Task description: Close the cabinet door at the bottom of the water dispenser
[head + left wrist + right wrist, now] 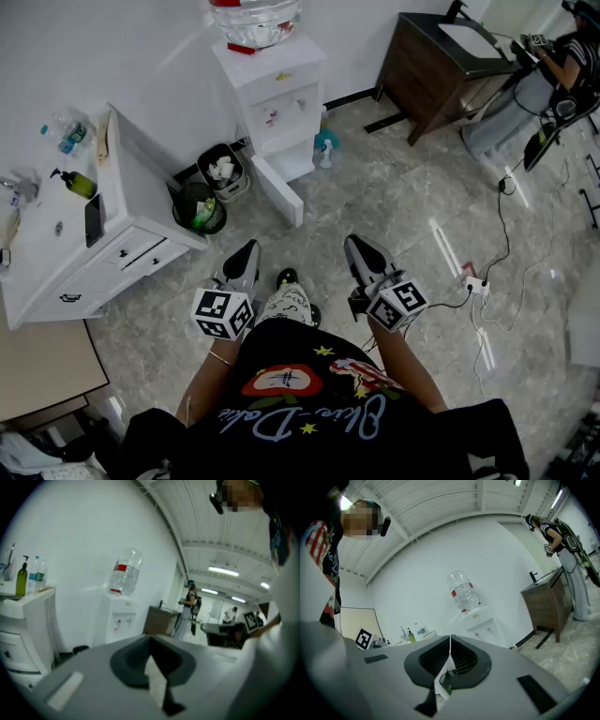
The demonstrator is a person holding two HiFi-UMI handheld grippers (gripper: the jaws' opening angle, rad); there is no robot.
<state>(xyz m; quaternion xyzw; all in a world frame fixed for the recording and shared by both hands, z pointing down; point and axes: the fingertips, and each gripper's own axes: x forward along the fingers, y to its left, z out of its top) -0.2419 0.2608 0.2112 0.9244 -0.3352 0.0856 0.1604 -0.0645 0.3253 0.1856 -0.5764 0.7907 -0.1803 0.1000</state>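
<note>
The white water dispenser [277, 94] stands against the far wall with a clear bottle [255, 21] on top. Its bottom cabinet door [278, 190] is swung open toward me, out over the floor. Both grippers are held close to my body, well short of the door. My left gripper [248, 251] and my right gripper [356, 246] point toward the dispenser, each shut with nothing between its jaws. The dispenser also shows in the left gripper view [117, 620] and in the right gripper view [480, 627], far beyond the jaws.
A white vanity cabinet [112, 234] stands at the left, with two black bins [223, 171] between it and the dispenser. A blue spray bottle [325, 148] sits by the dispenser's right side. A brown cabinet [441, 70], a person [567, 56] and a floor cable with power strip [473, 281] are at the right.
</note>
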